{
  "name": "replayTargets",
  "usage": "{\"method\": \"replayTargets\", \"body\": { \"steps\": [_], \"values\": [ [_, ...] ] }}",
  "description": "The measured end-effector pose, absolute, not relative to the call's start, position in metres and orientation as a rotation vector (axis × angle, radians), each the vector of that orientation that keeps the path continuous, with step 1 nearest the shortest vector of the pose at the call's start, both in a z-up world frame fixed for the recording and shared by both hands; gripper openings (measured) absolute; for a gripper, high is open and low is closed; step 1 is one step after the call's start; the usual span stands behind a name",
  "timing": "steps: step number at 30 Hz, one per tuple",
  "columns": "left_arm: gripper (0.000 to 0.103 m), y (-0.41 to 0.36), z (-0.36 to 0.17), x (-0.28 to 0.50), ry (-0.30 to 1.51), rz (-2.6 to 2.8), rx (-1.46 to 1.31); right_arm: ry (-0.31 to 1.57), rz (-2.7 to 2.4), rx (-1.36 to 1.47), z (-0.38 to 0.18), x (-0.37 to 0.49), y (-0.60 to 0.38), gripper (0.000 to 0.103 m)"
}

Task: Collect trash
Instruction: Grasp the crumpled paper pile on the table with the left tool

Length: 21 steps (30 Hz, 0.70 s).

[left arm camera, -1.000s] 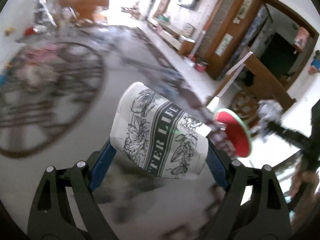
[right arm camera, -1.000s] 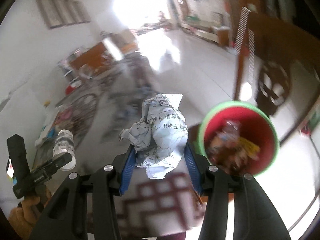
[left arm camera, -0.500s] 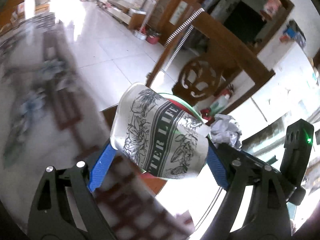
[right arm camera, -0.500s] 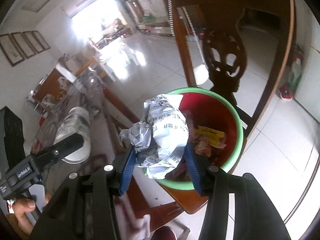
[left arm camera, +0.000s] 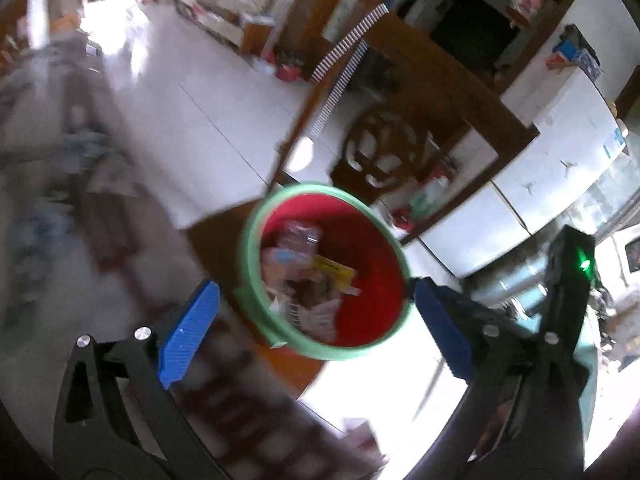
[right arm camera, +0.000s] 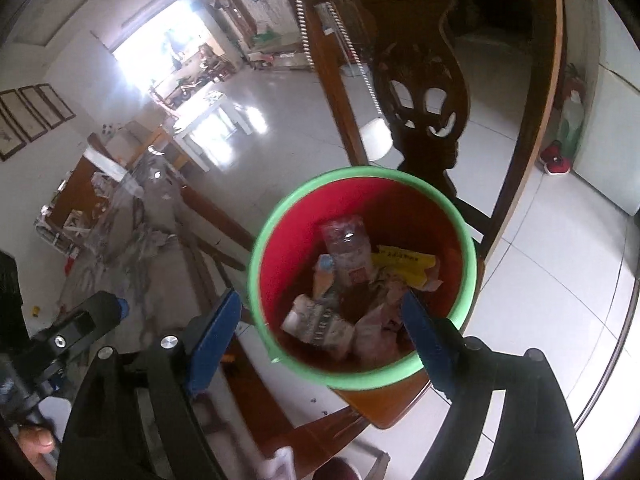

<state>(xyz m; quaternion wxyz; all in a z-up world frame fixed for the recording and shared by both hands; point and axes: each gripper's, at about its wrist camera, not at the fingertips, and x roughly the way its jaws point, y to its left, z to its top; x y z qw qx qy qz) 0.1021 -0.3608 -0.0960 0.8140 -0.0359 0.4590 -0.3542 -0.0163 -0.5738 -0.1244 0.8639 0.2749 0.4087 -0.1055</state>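
**Both claws held wide and empty over the bin**

The wooden chair (right arm camera: 424, 92) is partly hidden behind the round, green-rimmed red bin (right arm camera: 466, 240). Blurred crumpled trash (right arm camera: 352, 280) is seen inside. Nothing is gripped by the spread left gripper (left arm camera: 316, 332) or right gripper (right arm camera: 320, 328).

Ahead I see a carved wooden chair (right arm camera: 424, 92) on the pale tiled floor (right arm camera: 540, 264). Framed pictures (right arm camera: 32, 112) hang on my far wall. Beyond, blurred, stands what may be a white table (right arm camera: 208, 120).
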Motion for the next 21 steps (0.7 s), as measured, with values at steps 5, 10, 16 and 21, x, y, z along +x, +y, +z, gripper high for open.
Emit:
{"method": "replayTargets", "body": {
  "steps": [5, 10, 16, 21],
  "values": [
    [0.096, -0.263, -0.084, 0.097, 0.865, -0.511, -0.053, 0.784, -0.051, 0.606, -0.078, -0.018, -0.53, 0.08],
    [0.096, -0.146, -0.08, 0.113, 0.846, -0.214, -0.1, 0.685, 0.2, 0.599, -0.035, -0.011, -0.441, 0.093],
    [0.096, -0.021, -0.081, 0.134, 0.852, 0.123, -0.179, 0.735, 0.344, 0.239, -0.034, 0.003, -0.318, 0.091],
    [0.096, 0.033, -0.1, 0.159, 0.924, 0.221, -0.269, 0.775, 0.333, 0.192, -0.044, 0.009, -0.302, 0.093]
  ]
}}
